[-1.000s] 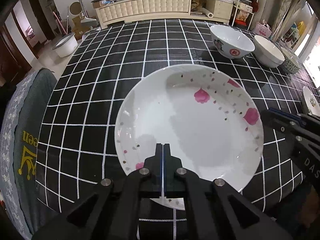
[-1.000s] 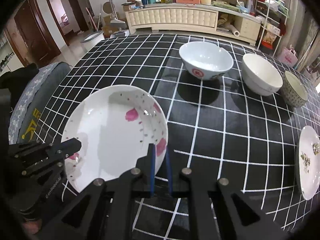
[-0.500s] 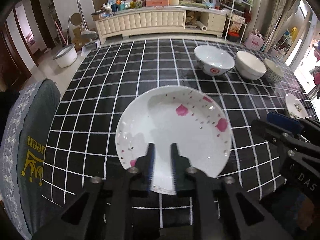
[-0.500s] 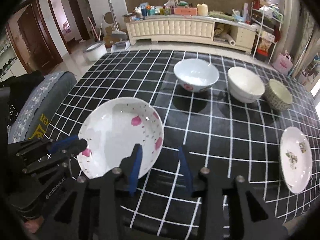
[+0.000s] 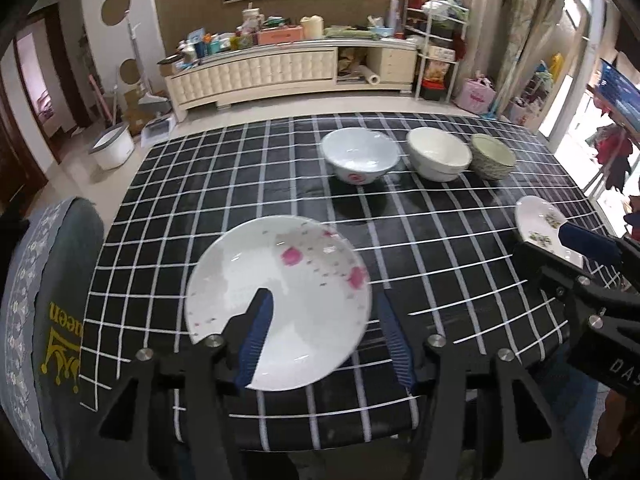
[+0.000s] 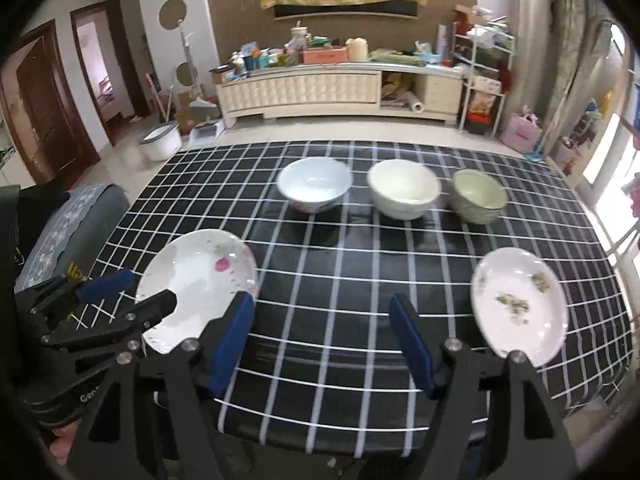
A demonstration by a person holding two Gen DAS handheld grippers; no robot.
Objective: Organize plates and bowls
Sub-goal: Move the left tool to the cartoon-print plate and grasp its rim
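On the checked bench (image 6: 344,320), near its front left corner, the pink-flowered plate (image 5: 280,300) is seen lying flat, released. Above its near rim the left tool (image 5: 324,328) is held with its jaws spread, having just been opening, and nothing is pinched between them; only the plate's edge is seen through the gap. The right tool (image 6: 322,344) is likewise spread, its jaws also just opened, with bare cloth between them and nothing gripped. A second plate (image 6: 520,304), with a greenish motif, is found at the front right, well apart from the first. Three bowls are lined up toward the far side: a white bowl (image 6: 314,188) with a red mark, a cream bowl (image 6: 402,188) just beside it, and a patterned bowl (image 6: 478,194) at the right end. The step in hand is judged to be the letting go of the pink plate after placement. Next, the second plate would probably have to be fetched: the right tool would need to be brought over its rim, closed on the edge, and the plate carried across and set on the first.
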